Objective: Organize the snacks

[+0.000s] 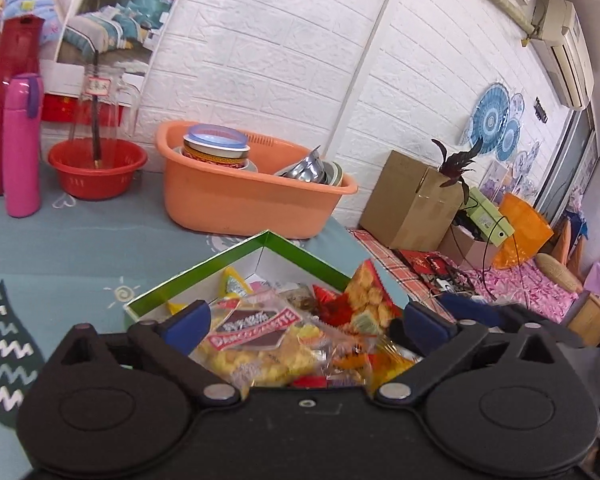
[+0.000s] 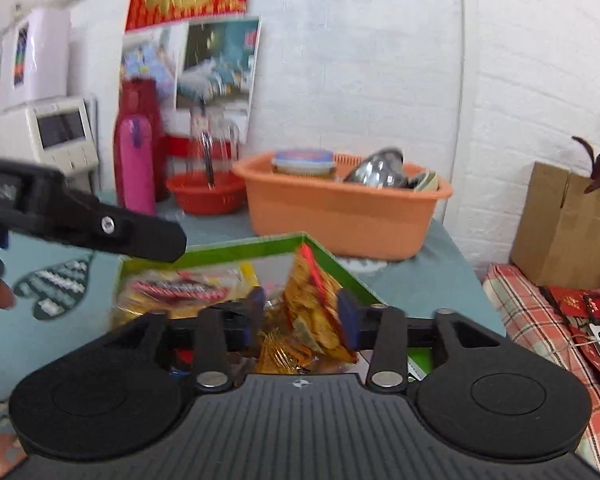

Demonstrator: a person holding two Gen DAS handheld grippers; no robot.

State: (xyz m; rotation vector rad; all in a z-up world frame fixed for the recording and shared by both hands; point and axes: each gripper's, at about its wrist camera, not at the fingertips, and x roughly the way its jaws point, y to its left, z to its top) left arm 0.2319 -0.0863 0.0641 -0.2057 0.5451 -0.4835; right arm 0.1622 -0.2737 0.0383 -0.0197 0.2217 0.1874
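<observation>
I am holding my left gripper [image 1: 306,326] wide open over the green box [image 1: 300,254], gripping nothing. My right gripper [image 2: 302,314] is half open around the cracker bag [image 2: 314,300]; whether it is pinching, I cannot tell. Most snacks are sitting inside already.

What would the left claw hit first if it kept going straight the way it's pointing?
Most likely the yellow snack bag lying on the pile in the green box. It sits right between the left claw's open jaws. Depth is hard to judge through the fisheye, so other packets may be just as near.

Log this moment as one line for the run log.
left claw: open over green-rimmed snack box | right claw: around orange cracker packet, grip unclear | task: unfinished
</observation>
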